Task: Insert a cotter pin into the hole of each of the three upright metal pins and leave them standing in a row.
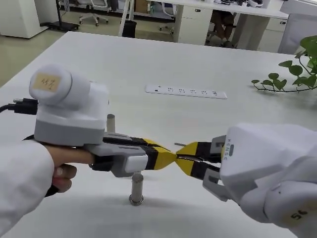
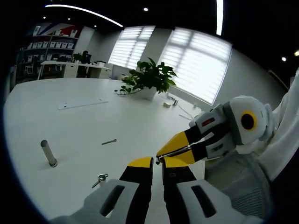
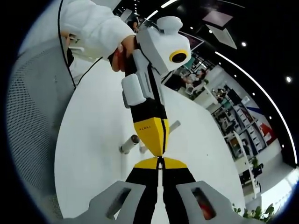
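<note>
Right tool [image 1: 184,159]: clamped along cotter pin [image 2: 176,151], held level. Left tool [image 1: 171,158]: shut, tip-to-tip. Poised above upright metal pin [image 1: 136,188], nearer left tool.

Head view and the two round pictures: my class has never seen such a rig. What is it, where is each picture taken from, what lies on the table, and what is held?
No robot here: a person holds a two-jaw gripper in each hand. The head view comes from a headset, each round picture from a camera on one gripper. The left gripper and right gripper meet tip to tip, both shut. The right one pinches what seems a cotter pin. On the white table stand metal pins, with loose cotter pins, a power strip and a plant.
</note>
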A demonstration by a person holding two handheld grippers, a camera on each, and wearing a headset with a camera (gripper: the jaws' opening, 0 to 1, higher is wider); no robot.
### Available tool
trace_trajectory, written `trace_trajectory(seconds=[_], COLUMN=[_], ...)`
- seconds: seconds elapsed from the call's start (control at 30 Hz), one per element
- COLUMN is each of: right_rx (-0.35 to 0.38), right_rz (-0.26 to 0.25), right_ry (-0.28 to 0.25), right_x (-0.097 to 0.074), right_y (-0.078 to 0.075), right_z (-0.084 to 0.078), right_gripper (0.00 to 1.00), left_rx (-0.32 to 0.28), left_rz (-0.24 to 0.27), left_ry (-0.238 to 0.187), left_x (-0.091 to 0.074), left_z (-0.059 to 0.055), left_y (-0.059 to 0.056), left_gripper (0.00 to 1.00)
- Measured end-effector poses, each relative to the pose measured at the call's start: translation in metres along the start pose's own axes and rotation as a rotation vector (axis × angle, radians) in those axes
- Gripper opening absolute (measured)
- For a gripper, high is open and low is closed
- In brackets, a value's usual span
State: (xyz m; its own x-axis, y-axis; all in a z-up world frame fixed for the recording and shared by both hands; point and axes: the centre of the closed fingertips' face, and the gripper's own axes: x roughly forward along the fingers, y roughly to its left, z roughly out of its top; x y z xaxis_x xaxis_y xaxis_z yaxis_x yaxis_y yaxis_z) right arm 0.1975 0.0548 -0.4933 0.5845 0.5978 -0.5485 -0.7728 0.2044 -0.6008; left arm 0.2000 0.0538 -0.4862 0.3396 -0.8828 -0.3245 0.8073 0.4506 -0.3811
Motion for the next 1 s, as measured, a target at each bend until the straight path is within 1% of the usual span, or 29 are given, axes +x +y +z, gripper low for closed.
trace_trajectory(seconds=[0.07, 0.2, 0.37, 0.4, 0.43, 0.53, 0.6, 0.67, 0.73, 0.8, 0.83, 0.87, 0.9, 0.93, 0.97, 1.0], right_rx=[-0.002, -0.004, -0.002, -0.002, -0.006, -0.017, -0.019, -0.021, -0.024, 0.006, 0.039, 0.045, 0.072, 0.097, 0.104, 0.143], right_rz=[0.0, -0.001, 0.015, 0.017, 0.018, 0.019, 0.025, 0.021, 0.025, 0.048, 0.048, 0.051, 0.067, 0.064, 0.069, 0.089], right_ry=[0.0, 0.005, -0.001, -0.002, -0.004, -0.005, -0.009, -0.012, -0.015, -0.015, -0.016, -0.018, -0.007, -0.002, -0.008, -0.011], right_x=[0.001, 0.002, 0.004, 0.004, 0.005, 0.005, 0.006, 0.006, 0.007, 0.008, 0.009, 0.009, 0.01, 0.009, 0.009, 0.009], right_y=[0.0, 0.001, 0.004, 0.005, 0.005, 0.006, 0.007, 0.008, 0.008, 0.011, 0.011, 0.011, 0.013, 0.013, 0.013, 0.016], right_z=[0.001, -0.001, 0.0, 0.001, 0.001, 0.001, 0.002, 0.002, 0.003, 0.002, 0.001, 0.0, -0.003, -0.006, -0.006, -0.007], right_gripper=[0.0, 0.0, 0.0, 0.0, 0.0, 0.0, 0.0, 0.0, 0.0, 0.0, 0.0, 0.0, 0.05, 0.1, 0.12, 0.14], left_rx=[-0.004, -0.008, -0.021, -0.044, -0.049, -0.024, -0.032, -0.051, -0.049, -0.042, -0.036, -0.034, -0.038, -0.044, -0.054, -0.05], left_rz=[-0.009, -0.005, -0.019, -0.016, -0.012, -0.001, 0.001, 0.002, 0.004, 0.009, 0.011, 0.015, 0.018, 0.017, 0.017, 0.022], left_ry=[0.011, 0.02, 0.04, 0.044, 0.045, 0.046, 0.058, 0.055, 0.057, 0.066, 0.068, 0.067, 0.067, 0.07, 0.073, 0.074], left_x=[0.0, 0.001, -0.001, -0.001, -0.001, -0.002, -0.002, -0.003, -0.003, -0.003, -0.003, -0.003, -0.004, -0.004, -0.005, -0.006], left_z=[-0.001, -0.003, -0.006, -0.008, -0.008, -0.008, -0.01, -0.01, -0.011, -0.013, -0.014, -0.014, -0.014, -0.015, -0.016, -0.016], left_y=[-0.001, 0.0, 0.0, 0.0, 0.0, 0.0, 0.0, 0.001, 0.002, 0.002, 0.002, 0.003, 0.004, 0.004, 0.005, 0.006], left_gripper=[0.0, 0.0, 0.0, 0.0, 0.0, 0.0, 0.0, 0.0, 0.0, 0.0, 0.0, 0.0, 0.0, 0.0, 0.0, 0.0])
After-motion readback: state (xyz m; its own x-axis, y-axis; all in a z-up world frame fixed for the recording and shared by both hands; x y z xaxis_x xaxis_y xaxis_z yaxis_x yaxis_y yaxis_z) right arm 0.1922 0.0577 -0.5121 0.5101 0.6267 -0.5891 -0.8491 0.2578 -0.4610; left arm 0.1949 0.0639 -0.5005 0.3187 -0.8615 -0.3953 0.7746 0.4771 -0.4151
